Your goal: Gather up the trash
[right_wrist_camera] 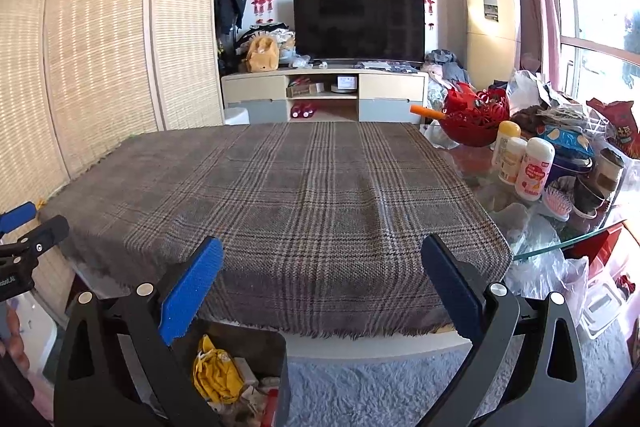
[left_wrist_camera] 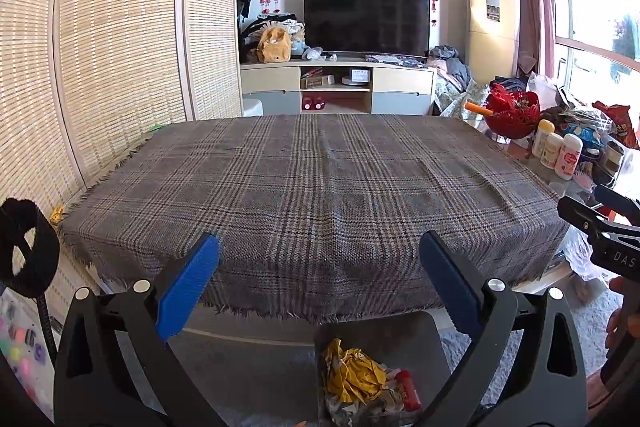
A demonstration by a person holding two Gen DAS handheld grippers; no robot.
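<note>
A dark trash bin (left_wrist_camera: 420, 339) stands on the floor in front of the table, holding crumpled yellow wrapping (left_wrist_camera: 356, 375), a red packet (left_wrist_camera: 410, 389) and paper scraps. It also shows in the right wrist view (right_wrist_camera: 264, 343) with the yellow wrapping (right_wrist_camera: 216, 371). My left gripper (left_wrist_camera: 320, 259) is open and empty, above the bin at the table's near edge. My right gripper (right_wrist_camera: 322, 261) is open and empty, to the right of the bin. The plaid tablecloth (left_wrist_camera: 320, 179) carries no trash that I can see.
The glass table end at the right holds a red basket (right_wrist_camera: 476, 123), white bottles (right_wrist_camera: 534, 169), snack bags and a pink brush (right_wrist_camera: 558, 201). Plastic bags hang below it. A woven screen (left_wrist_camera: 120, 27) stands left. A TV stand (left_wrist_camera: 336, 83) is behind. Grey carpet (right_wrist_camera: 380, 387) covers the floor.
</note>
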